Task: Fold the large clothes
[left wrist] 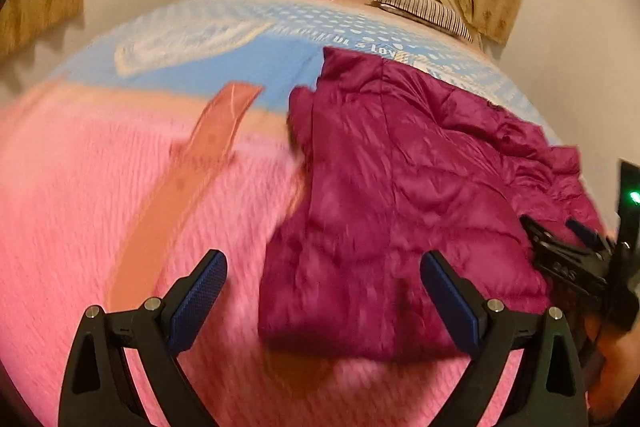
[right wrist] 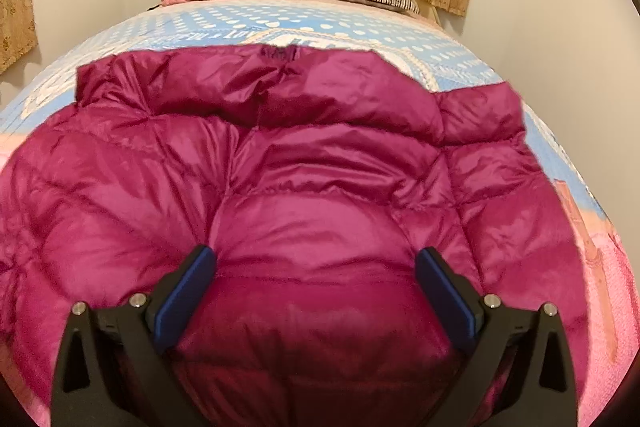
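Magenta puffer jacket [right wrist: 320,187] spread on the bed [right wrist: 280,23], over a pink blanket [left wrist: 80,187] near and a blue dotted sheet far. Looks light, soft and springy, with a glossy shell likely to slip between pads and puff back after a crease. Left gripper [left wrist: 324,291] spread wide, empty, above the jacket's left edge; right gripper [right wrist: 316,283] likewise released, empty, over the quilted middle. Best pinched at a stitched seam, hem or collar, not a puffed panel
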Motion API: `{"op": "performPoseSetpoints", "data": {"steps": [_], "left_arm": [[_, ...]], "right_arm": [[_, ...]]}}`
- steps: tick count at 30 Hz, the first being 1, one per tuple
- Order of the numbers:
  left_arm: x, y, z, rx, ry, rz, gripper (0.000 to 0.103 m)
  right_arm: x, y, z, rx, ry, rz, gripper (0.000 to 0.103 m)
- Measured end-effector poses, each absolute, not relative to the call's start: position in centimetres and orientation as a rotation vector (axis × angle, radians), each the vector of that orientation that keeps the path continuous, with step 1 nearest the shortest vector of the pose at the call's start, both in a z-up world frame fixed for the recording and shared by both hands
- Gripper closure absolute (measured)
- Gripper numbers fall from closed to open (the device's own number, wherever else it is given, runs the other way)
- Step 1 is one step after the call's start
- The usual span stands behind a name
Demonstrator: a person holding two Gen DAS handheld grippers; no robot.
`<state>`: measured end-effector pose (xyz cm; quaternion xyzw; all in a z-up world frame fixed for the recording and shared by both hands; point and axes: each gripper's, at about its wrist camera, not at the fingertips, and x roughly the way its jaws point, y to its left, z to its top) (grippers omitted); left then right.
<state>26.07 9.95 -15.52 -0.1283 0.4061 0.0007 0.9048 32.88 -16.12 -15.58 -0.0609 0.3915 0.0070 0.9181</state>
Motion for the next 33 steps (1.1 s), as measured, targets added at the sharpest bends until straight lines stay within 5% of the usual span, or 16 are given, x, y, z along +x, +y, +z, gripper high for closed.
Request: {"op": "performPoseSetpoints", "data": {"steps": [13,15,17,20,26,33], "left_arm": [[26.4,9.0,-17.7,-0.484,0.820,-0.105,0.006],[26.1,9.2,-17.6,-0.501,0.802,-0.124,0.017],[26.2,8.9,-17.5,-0.507,0.811,-0.164,0.051],[26.0,8.5,-16.9,-0.486,0.781,-0.188,0.079],[24.7,8.6,-13.3,-0.399,0.659,-0.212,0.091],[21.9,10.9,-8.7,-0.339,0.574,-0.223,0.092]], "right_arm": [[27.9,-13.9,-16.7,-0.185,0.781,0.033,0.000],[28.1,-13.8,-16.9,-0.189,0.787,0.031,0.000],[28.2,-13.6,-17.0,-0.194,0.790,0.028,0.000],[28.1,-13.6,-17.0,-0.191,0.788,0.028,0.000],[27.8,-12.8,-17.0,-0.208,0.775,-0.002,0.000],[26.3,-8.3,-16.9,-0.231,0.764,0.050,0.000]]}}
